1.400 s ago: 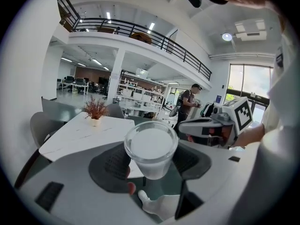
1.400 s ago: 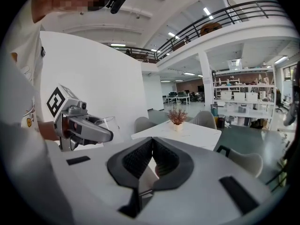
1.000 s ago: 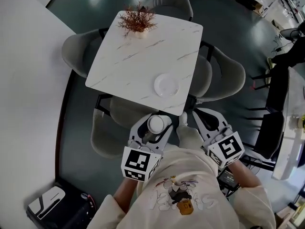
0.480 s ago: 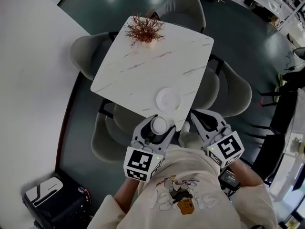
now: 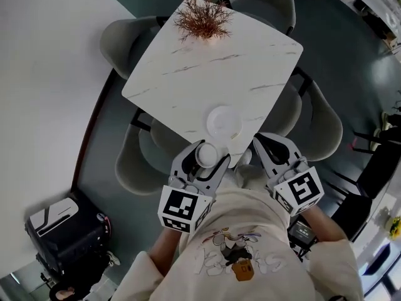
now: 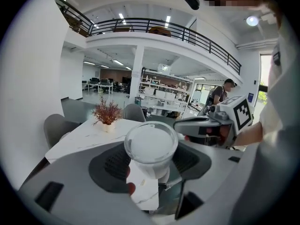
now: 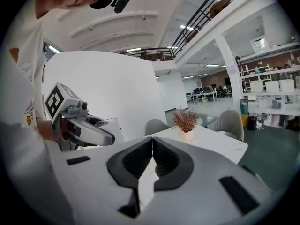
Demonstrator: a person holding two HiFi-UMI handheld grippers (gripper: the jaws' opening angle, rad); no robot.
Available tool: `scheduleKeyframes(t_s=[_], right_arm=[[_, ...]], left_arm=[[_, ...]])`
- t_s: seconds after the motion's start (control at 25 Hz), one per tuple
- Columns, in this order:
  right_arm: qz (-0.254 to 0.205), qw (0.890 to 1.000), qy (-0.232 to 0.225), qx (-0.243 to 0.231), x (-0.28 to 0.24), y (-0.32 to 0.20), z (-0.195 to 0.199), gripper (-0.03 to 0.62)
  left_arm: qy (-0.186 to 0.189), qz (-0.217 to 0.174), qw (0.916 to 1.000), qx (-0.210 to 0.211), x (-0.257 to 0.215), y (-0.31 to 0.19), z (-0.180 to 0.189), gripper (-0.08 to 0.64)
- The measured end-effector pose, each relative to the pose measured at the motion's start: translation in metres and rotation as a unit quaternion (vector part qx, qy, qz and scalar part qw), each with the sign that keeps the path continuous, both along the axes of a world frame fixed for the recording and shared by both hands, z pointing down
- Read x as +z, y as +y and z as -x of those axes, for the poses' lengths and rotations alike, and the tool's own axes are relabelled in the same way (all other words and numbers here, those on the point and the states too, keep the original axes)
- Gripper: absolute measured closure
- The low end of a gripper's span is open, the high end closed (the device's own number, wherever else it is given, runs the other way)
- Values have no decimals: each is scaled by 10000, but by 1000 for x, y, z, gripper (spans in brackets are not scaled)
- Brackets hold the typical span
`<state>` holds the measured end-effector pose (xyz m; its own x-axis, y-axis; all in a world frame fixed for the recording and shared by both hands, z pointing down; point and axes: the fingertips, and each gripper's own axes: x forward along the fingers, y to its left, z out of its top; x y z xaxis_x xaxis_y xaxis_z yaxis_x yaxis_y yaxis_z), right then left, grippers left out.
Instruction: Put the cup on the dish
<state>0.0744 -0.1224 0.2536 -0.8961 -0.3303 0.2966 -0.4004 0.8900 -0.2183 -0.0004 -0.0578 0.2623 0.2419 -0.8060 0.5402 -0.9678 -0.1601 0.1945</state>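
The left gripper [image 5: 205,162] squeezed the white cup [image 6: 151,144] upright, ready for the dish [image 5: 223,121] just ahead; the right gripper [image 7: 153,146] was closed and empty.

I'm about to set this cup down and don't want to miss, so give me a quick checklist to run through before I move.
1. Cup gripped in left gripper: ok, jaws shut on it, cup upright.
2. Dish bare: ok, nothing on it.
3. Cup above dish: not ok, it hangs short of the dish, by the table's near edge.
4. Right gripper out of the way: ok, shut, empty, off to the side.
5. Way to dish free: ok, the plant sits at the far corner.
6. Cup empty: cannot tell.
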Motion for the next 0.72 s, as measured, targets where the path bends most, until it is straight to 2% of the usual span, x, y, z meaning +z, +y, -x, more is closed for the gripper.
scheduleKeyframes(t_s=[0.24, 0.48, 0.72], right_arm=[[-88, 9999, -51, -110, -1, -13, 3, 588], [-344, 9989, 191, -251, 7, -14, 9, 588], [-127, 9989, 236, -375, 23, -8, 16, 588]], left_arm=[[-118, 6, 9998, -129, 2, -15, 0, 285], [-136, -11, 9996, -228, 10, -27, 8, 285], [-76, 87, 9997, -202, 30, -30, 11, 284]])
